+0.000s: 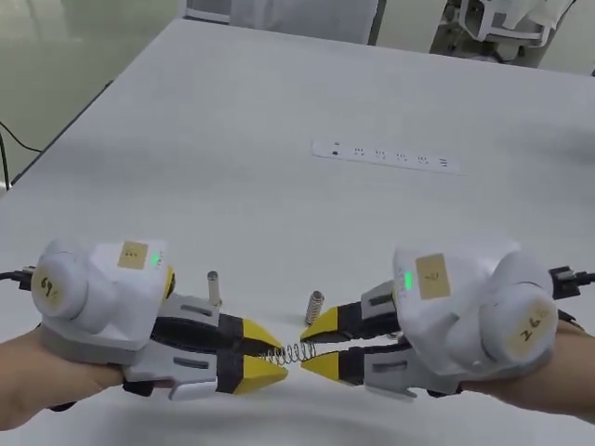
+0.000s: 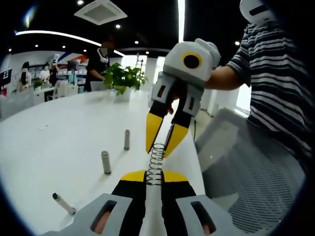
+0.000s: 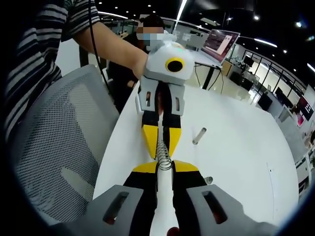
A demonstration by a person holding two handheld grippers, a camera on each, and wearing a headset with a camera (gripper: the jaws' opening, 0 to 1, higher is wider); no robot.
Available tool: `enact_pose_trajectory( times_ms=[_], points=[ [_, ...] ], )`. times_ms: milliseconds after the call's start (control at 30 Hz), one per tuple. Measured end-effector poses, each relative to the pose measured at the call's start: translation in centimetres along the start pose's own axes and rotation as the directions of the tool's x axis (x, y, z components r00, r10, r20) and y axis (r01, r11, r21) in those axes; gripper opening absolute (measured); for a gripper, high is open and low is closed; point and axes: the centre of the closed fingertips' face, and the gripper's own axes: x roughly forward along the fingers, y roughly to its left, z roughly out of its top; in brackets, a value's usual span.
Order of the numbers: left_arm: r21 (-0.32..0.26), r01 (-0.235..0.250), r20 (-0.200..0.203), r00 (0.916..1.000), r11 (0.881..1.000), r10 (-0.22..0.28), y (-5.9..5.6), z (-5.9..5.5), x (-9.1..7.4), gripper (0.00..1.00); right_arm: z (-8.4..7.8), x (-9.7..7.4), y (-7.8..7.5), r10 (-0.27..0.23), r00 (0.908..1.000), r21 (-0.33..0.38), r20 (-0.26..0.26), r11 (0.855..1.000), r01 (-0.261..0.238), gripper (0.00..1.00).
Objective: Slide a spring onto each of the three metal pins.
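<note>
Between both jaws lies the spring (image 1: pixel 290 352); left gripper (image 1: pixel 277 360) clamps one end; right gripper (image 1: pixel 304 347), cannot tell.

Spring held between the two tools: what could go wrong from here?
1. The spring is pinched at both ends, by the left tool and the right tool. Pulling them apart could stretch it, or one end could snap free.
2. The tools work near the edge of the table, above a mesh chair, so a dropped spring might fall off.
3. The bare pin stands close to the left tool and could get knocked over.
</note>
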Motion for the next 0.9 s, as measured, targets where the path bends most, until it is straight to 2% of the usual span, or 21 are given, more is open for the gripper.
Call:
enact_pose_trajectory(
  times_ms=[167, 433, 700, 900],
  points=[
    [0.007, -0.005, 0.0, 1.0, 1.0, 0.005, 0.1, 0.0, 0.0, 0.03, 0.6, -0.2, -0.1, 0.011, 0.9998, 0.005, 0.016, 1.0, -0.011, 0.07],
    [0.02, -0.017, -0.004, 0.9998, 1.0, 0.017, 0.3, 0.0, 0.1, 0.03, 2.1, -0.1, -0.4, 0.01, 0.9954, 0.072, 0.095, 0.997, -0.017, 0.07],
    [0.02, -0.015, -0.008, 0.9999, 1.0, 0.015, 0.1, 0.0, 0.9, 0.03, 3.6, 0.6, -0.3, -0.011, 0.9913, 0.053, 0.131, 0.999, 0.004, 0.07],
    [0.017, -0.028, 0.004, 0.9996, 0.999, 0.028, 0.4, 0.3, 0.9, 0.03, 4.1, 0.8, -0.7, -0.06, 0.9857, 0.063, 0.158, 0.997, 0.05, 0.07]
  ],
)
